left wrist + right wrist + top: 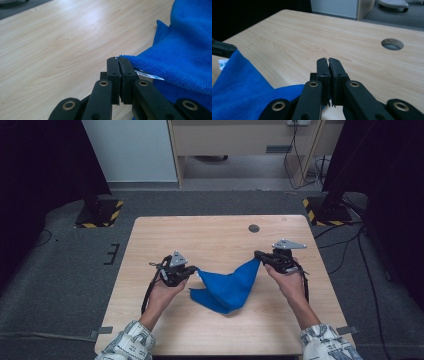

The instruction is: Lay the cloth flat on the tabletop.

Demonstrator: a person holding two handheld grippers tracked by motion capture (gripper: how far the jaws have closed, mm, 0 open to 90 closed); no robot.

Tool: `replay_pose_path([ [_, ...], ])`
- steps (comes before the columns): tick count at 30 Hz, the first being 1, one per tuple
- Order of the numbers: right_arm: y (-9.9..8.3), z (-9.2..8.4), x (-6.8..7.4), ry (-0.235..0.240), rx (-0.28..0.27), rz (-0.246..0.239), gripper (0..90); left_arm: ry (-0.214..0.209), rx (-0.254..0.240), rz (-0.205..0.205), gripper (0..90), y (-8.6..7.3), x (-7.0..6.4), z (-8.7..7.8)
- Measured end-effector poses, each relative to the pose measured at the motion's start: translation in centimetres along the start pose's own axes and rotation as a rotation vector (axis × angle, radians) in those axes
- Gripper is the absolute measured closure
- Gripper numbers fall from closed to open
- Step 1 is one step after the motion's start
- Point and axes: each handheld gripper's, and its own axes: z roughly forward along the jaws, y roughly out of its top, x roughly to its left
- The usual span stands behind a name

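Observation:
A blue cloth point(227, 289) hangs slack between my two grippers above the wooden table point(210, 237), its lower fold resting on the tabletop. My left gripper point(194, 270) is shut on the cloth's left corner. In the left gripper view the jaws point(118, 60) pinch the corner of the cloth point(180, 57) at their tips, with a white label point(148, 74) just behind. My right gripper point(259, 256) is shut on the opposite corner, held a little higher. In the right gripper view point(328, 61) the cloth point(242, 87) runs in under the closed jaws from the lower left.
A round cable hole point(254, 228) sits in the table's far right part, also in the right gripper view as the hole point(392, 44). Two stand bases with yellow-black stripes point(100, 213) point(325, 211) rest on the grey floor beyond the far corners.

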Motion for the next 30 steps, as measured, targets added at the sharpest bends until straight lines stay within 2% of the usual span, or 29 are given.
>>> replay_pose_path([
  [8, 1.6, -1.8, 0.6, 0.002, -0.051, -0.023, 87.9, 0.024, -0.029, -0.009, 88.1, 1.4, 1.1, -1.6],
  [18, 3.3, -3.4, 0.6, -0.003, -0.092, -0.04, 88.1, 0.048, -0.068, 0.011, 88.0, 4.0, 1.5, -3.3],
  [23, 4.1, -4.1, 0.8, -0.009, -0.113, -0.043, 88.1, 0.054, -0.081, 0.019, 88.0, 5.0, 1.6, -3.7],
  [30, 4.7, -4.3, 0.9, -0.015, -0.128, -0.051, 88.2, 0.051, -0.09, 0.016, 88.0, 5.7, 1.8, -4.0],
])
